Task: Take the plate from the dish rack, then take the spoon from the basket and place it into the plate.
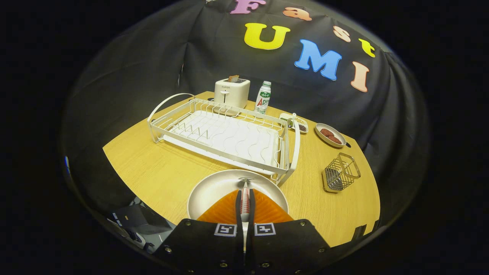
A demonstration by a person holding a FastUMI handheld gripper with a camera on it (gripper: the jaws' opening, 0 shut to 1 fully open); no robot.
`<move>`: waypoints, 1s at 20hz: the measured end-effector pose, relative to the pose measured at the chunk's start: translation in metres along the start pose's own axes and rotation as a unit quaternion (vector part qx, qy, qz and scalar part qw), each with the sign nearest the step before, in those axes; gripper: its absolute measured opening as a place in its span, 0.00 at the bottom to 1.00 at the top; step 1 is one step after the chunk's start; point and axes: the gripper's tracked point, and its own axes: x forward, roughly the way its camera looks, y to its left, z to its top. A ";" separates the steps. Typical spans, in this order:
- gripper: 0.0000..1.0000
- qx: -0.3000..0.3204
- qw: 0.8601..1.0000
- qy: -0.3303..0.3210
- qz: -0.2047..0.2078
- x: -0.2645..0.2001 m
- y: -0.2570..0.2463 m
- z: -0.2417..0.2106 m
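Black cloth walls the booth behind a wooden bench [160, 172]. Largest item on it: the white wire dish rack [225, 131], its slots empty, sitting on a drip tray. Just in front of the rack, touching or nearly touching its near corner, the white plate [214, 187] lies flat on the bench. My tongs [245, 202] reach over the plate, orange fingers [225, 212] closed tight on the spoon [245, 198], which has a red-patterned handle; its bowl end points toward the rack, above the plate. Behind the rack: a white toaster [232, 93] and a bottle [263, 97]. To the right, the wire basket [340, 172] and a small dish [330, 135] of brown pieces.
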 end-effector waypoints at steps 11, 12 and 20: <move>0.11 -0.003 1.000 0.020 0.015 0.009 0.007 -0.015; 0.12 -0.004 1.000 0.023 0.014 0.008 0.007 -0.017; 0.16 0.000 1.000 0.022 0.011 0.008 0.002 -0.014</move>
